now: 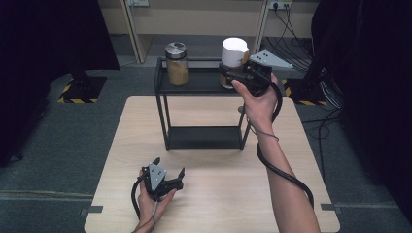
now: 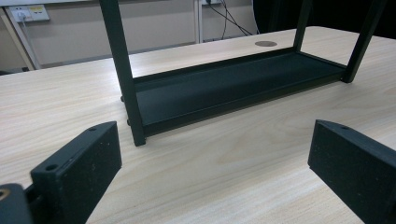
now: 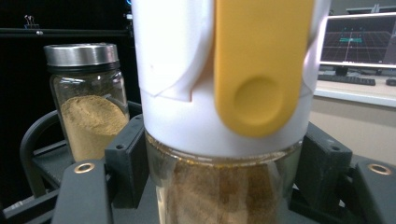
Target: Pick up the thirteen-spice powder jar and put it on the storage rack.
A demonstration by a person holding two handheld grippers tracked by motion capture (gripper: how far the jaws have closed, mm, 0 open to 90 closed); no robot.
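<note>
The surface (image 1: 214, 194) is a light wood top. A black two-tier rack (image 1: 204, 111) stands at the middle of its far edge; the near half, in front of the rack, is open wood.

The rack's lower shelf (image 2: 233, 88) is bare. In the left tongs' view, its near lip and the nearest black post (image 2: 123, 70) stand just ahead of the tongs, with bare wood between.

On the rack's upper shelf (image 1: 201, 83), a glass jar with a metal lid (image 1: 177, 63) holding tan powder stands toward the left end. A white-capped jar (image 1: 234, 54) with brown contents is at the right end, well apart from the first. A yellow tab (image 3: 261, 60) runs down its cap.

The right tongs (image 1: 232, 73), held in the right hand (image 1: 257, 99) at the far right part of the surface, are clenched on the white-capped jar, one jaw on each side of the glass just below the cap.

The left tongs (image 1: 170, 167), in the left hand (image 1: 151, 200) near the near-left edge, are released: jaws spread wide over bare wood, holding nothing.
</note>
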